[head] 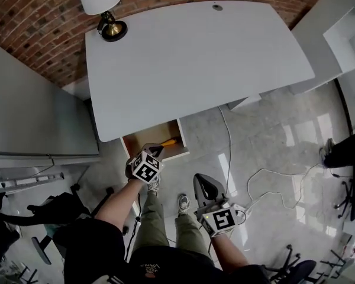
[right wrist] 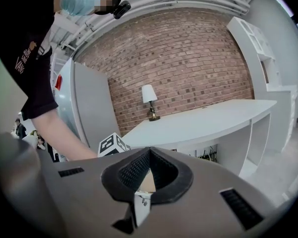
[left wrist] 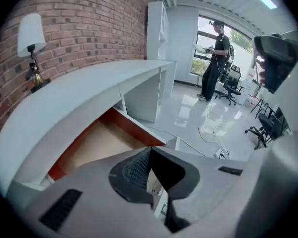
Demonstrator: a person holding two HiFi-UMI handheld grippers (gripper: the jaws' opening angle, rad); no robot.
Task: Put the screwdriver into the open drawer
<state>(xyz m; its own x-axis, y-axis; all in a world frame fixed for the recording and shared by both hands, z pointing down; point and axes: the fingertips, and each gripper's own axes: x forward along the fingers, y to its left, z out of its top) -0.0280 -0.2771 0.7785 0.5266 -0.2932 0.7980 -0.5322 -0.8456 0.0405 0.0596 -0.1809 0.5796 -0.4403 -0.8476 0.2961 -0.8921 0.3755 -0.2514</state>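
Note:
In the head view the open drawer (head: 143, 139) sticks out from under the white desk (head: 189, 58), wooden bottom showing. The screwdriver's orange handle (head: 170, 141) lies inside it at the right side; the rest is hidden behind my left gripper (head: 156, 150). That gripper hovers at the drawer's front edge, jaws shut with nothing between them. In the left gripper view the left gripper (left wrist: 150, 151) points over the drawer (left wrist: 97, 143), and no screwdriver shows there. My right gripper (head: 200, 180) hangs lower, over the floor, jaws shut and empty. The right gripper (right wrist: 149, 151) faces the desk (right wrist: 198, 120).
A lamp (head: 109, 25) stands on the desk's far left corner. A grey cabinet (head: 23, 117) is left of the desk. A white cable (head: 248, 179) and power strip (head: 244, 209) lie on the floor. Office chairs (head: 349, 152) stand at right. A person (left wrist: 216, 58) stands by the windows.

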